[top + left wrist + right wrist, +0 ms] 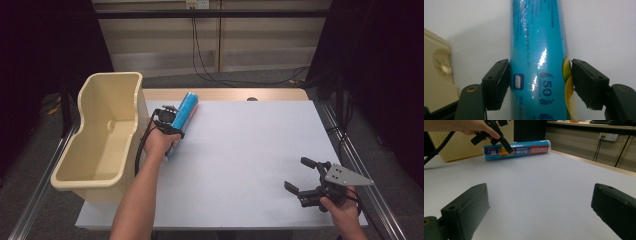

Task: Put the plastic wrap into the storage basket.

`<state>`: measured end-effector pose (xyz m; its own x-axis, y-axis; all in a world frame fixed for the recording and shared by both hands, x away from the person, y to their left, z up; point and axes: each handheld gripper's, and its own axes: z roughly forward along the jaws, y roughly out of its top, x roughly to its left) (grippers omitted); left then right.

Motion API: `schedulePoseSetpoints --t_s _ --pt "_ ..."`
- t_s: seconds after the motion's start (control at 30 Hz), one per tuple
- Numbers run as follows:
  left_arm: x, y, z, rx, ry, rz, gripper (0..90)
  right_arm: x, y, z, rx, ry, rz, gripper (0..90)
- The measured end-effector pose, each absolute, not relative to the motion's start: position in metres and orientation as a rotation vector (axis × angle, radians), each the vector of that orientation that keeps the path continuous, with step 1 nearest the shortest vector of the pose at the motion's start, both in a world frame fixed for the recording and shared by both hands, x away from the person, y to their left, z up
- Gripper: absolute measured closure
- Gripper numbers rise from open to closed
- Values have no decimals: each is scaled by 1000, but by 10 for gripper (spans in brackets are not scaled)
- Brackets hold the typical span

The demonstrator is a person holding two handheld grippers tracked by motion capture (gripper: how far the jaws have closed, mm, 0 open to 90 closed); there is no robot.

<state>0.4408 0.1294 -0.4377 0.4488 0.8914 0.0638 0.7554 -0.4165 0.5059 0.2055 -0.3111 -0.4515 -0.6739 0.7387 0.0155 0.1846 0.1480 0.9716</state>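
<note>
At the far left of the counter, the blue roll of plastic wrap lies just beside the beige tub; its near end is hidden behind the person's left hand. The left gripper is clamped on the roll, its jaws pressing both sides. The right gripper, well apart near the front right corner, rests with jaws spread wide, nothing between them.
</note>
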Motion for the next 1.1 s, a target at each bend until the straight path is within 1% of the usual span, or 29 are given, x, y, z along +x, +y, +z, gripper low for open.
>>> schedulePoseSetpoints --t_s 0.1,0.13,0.17,0.2,0.23,0.27,0.3,0.4,0.43,0.53,0.63,0.7,1.1 --pt "432 129 -429 2283 1376 408 332 205 -311 -451 877 1959 1552 6" --pt "431 129 -423 2250 1388 374 360 204 -310 -451 877 1957 1551 6" --pt "431 130 -417 2222 1390 343 493 204 -310 -450 873 1960 1547 6" --pt "432 130 -413 2245 1377 326 493 204 -310 -450 873 1960 1547 6" --pt "434 127 -413 2284 1379 304 388 205 -309 -451 870 1967 1542 6" --pt "434 127 -413 2284 1379 304 364 205 -309 -451 870 1967 1542 6" --pt "438 123 -417 2283 1393 252 358 205 -309 -451 868 1967 1542 6" --pt "441 116 -425 2301 1382 244 334 205 -309 -450 867 1959 1547 6" --pt "445 108 -433 2332 1391 264 314 204 -311 -450 871 1958 1545 6" --pt "451 103 -438 2333 1426 269 298 204 -313 -451 878 1954 1546 6" --pt "461 102 -441 2336 1457 214 297 205 -313 -451 884 1950 1555 6" --pt "466 100 -441 2356 1450 204 296 205 -313 -451 877 1953 1552 6" --pt "478 97 -450 2313 1444 236 291 206 -314 -451 882 1950 1551 6"
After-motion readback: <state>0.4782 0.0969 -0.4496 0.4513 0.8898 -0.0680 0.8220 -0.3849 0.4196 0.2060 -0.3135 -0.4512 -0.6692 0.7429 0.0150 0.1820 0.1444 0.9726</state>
